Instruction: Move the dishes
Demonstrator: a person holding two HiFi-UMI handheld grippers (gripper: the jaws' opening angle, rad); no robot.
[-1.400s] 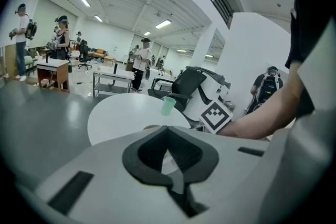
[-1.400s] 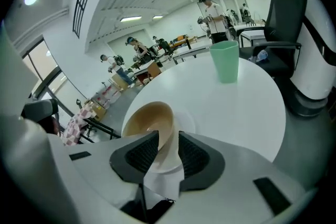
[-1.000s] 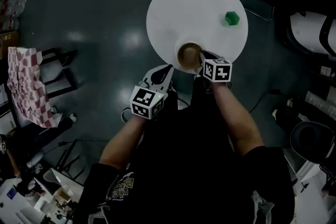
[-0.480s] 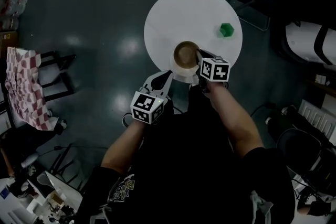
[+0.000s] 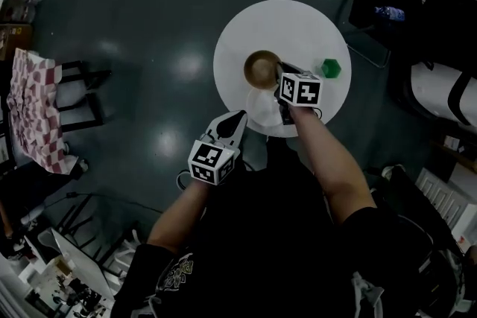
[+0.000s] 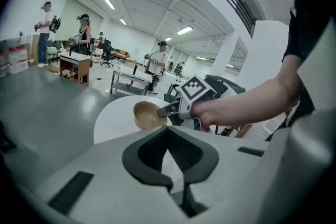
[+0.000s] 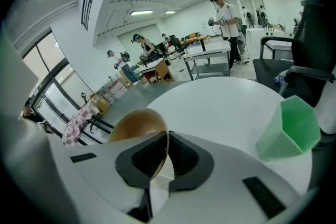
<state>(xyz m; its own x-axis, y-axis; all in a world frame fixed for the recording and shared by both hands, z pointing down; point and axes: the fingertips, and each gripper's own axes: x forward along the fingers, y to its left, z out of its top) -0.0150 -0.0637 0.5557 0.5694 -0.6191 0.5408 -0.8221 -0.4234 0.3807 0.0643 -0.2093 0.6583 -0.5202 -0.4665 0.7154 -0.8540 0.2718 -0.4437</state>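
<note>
Gripping the round brown bowl's (image 5: 261,68) rim over the round white worktop (image 5: 298,24), the fingers of the right gripper (image 5: 279,77) likely need a set-down spot next; the left gripper (image 5: 237,118) is closed, empty.

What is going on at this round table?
A person holds a gripper in each hand. The right gripper is shut on the rim of a brown bowl, over the round white table. The left gripper is shut and empty, near the table's edge. A green cup stands on the table.

R gripper (image 5: 278,77) w/ brown bowl (image 5: 261,68) over round white table (image 5: 298,22), green cup (image 5: 330,68) nearby
</note>
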